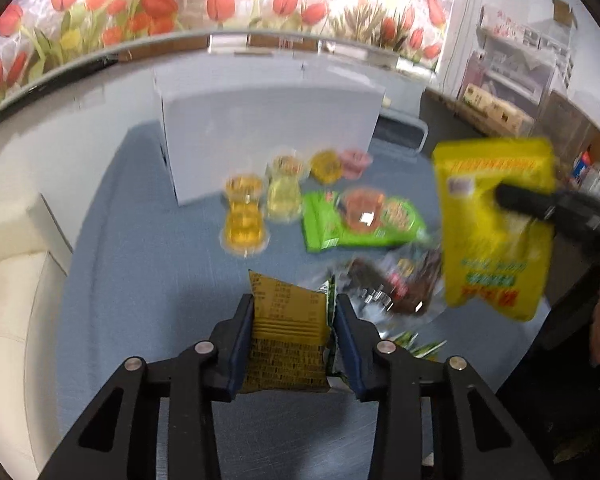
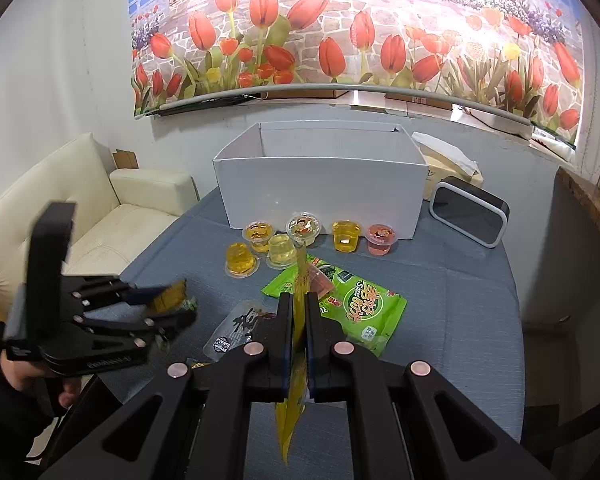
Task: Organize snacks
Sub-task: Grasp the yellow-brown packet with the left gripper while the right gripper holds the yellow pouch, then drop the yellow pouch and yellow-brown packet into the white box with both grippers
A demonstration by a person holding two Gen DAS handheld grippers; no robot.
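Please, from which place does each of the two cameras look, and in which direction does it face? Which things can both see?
Left wrist: sits on the left gripper, faces the white box across the blue table; own fingers clamp a gold packet; right gripper enters at right.
Right wrist: sits on the right gripper, faces the same box; own fingers clamp a yellow bag edge-on; left gripper and a hand show at left.
Shared: box, jelly cups, green bag.
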